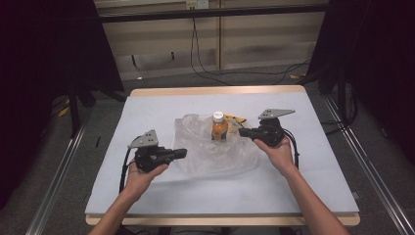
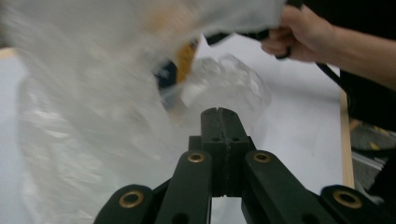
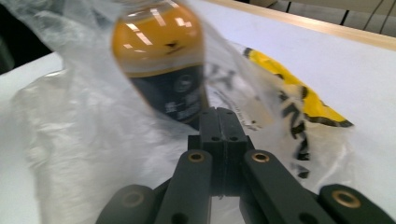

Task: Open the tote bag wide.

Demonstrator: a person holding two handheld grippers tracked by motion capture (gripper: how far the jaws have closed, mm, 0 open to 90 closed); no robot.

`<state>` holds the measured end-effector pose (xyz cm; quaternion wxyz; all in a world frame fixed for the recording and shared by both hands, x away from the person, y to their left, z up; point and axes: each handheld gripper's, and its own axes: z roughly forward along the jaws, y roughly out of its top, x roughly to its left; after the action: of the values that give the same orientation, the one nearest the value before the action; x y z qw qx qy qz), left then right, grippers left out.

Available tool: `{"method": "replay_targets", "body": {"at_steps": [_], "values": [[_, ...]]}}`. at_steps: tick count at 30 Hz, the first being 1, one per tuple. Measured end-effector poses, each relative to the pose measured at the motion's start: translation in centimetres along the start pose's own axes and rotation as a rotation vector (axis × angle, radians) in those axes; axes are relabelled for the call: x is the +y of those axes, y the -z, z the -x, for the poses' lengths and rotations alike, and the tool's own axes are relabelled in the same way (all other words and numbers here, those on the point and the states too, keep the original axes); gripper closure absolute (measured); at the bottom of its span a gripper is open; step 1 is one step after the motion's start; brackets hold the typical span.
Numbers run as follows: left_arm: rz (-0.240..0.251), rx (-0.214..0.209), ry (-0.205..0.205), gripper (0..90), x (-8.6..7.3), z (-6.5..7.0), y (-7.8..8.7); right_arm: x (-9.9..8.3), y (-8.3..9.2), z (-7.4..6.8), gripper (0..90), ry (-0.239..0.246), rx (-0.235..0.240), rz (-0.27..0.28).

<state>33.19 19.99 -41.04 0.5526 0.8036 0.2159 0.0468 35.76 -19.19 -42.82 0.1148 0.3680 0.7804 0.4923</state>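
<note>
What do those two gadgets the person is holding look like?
Both the left gripper and the right gripper are black, each with two flat black jaws on hinged links with brass-coloured pins. Each carries a grey three-cornered plate on top and trails a black cable. The forearms are bare, with no sleeves showing.

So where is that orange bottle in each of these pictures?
High view: the orange bottle stands mid-table inside the clear plastic bag.
Left gripper view: a blurred orange patch at upper centre, behind the bag.
Right gripper view: large, upper centre-left.
Shared landmark: the bag.
</note>
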Motion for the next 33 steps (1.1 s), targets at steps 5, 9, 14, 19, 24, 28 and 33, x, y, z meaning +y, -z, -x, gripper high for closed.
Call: {"method": "replay_targets", "body": {"at_steps": [5, 9, 14, 19, 24, 28, 33], "values": [[0.058, 0.052, 0.023, 90.0, 1.2, -1.5, 1.1, 0.2, -0.2, -1.1, 90.0, -0.001, 0.053, 0.025], [0.099, 0.101, 0.052, 90.0, 2.2, -3.3, 1.3, 0.1, -1.1, -1.7, 90.0, 0.015, 0.076, 0.008], [0.139, 0.102, 0.052, 90.0, 3.6, -3.7, 1.2, 0.8, -1.0, -2.3, 90.0, 0.029, 0.094, 0.017], [0.093, 0.103, -0.005, 90.0, 4.3, -3.2, -1.2, 0.2, -1.8, -2.8, 90.0, 0.037, 0.116, -0.030], [0.034, 0.089, -0.006, 90.0, 4.0, -4.2, -5.5, -0.8, -3.5, -2.7, 90.0, 0.040, 0.115, -0.078], [-0.164, 0.088, 0.007, 90.0, 1.6, -5.0, -9.7, -1.6, -4.6, -2.3, 90.0, 0.041, 0.110, -0.118], [-0.309, 0.127, 0.020, 90.0, -1.1, -5.8, -11.4, -2.9, -5.3, -1.3, 90.0, 0.032, 0.087, -0.175]]}}
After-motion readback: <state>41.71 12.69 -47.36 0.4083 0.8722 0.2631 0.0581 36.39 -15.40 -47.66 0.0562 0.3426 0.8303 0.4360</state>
